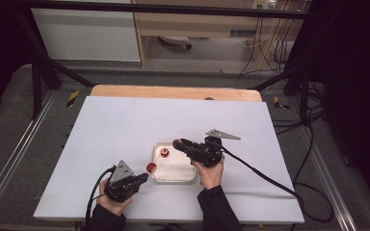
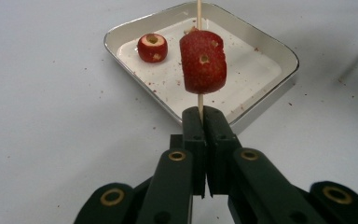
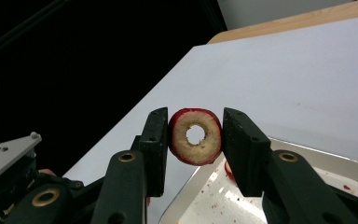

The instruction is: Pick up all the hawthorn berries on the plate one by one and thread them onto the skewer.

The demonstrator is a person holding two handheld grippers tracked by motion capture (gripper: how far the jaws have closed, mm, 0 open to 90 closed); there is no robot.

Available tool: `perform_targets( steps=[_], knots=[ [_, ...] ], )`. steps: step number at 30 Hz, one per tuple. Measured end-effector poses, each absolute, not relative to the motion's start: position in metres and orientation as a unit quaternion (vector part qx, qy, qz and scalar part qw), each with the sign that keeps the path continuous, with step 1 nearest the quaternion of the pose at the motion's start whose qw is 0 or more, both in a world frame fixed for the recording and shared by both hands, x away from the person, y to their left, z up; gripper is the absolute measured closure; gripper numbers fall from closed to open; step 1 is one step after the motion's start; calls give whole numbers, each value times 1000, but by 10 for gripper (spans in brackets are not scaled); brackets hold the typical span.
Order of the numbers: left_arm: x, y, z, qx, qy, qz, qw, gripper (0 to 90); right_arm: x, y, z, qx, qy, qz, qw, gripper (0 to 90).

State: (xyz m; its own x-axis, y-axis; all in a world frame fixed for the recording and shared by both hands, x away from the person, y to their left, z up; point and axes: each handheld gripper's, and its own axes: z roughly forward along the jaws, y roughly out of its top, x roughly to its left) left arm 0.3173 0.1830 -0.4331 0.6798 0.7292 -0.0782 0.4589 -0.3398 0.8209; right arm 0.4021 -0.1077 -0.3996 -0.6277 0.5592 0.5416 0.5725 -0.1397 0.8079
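In the left gripper view the skewer (image 2: 198, 14) runs off the top edge at 12 o'clock. In the right gripper view the tray (image 3: 307, 161) is cut off toward 5 o'clock, and the jaws hide most of a red piece (image 3: 229, 171) in it.

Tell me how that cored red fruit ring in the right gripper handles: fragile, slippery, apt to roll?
The fruit ring is probably fragile: thin flesh around a wide hole, with red crumbs scattered in the tray. Its cut face looks dry and grainy, so likely not slippery. Being round, it may roll if released on edge from the right gripper.
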Motion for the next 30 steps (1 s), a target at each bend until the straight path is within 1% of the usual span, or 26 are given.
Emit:
perform_targets(
  steps=[11, 15, 23, 30],
  knots=[
    [316, 179, -432, 804, 365, 153, 444, 882, 403, -106, -397, -442, -608, -659, -2, 626],
    [316, 175, -431, 799, 362, 150, 456, 883, 403, -104, -398, -445, -591, -672, -6, 626],
    [313, 168, -428, 786, 381, 144, 466, 884, 404, -99, -405, -452, -564, -691, -7, 627],
    [312, 159, -427, 774, 396, 133, 477, 885, 406, -96, -409, -460, -545, -701, 4, 627]
  ],
)
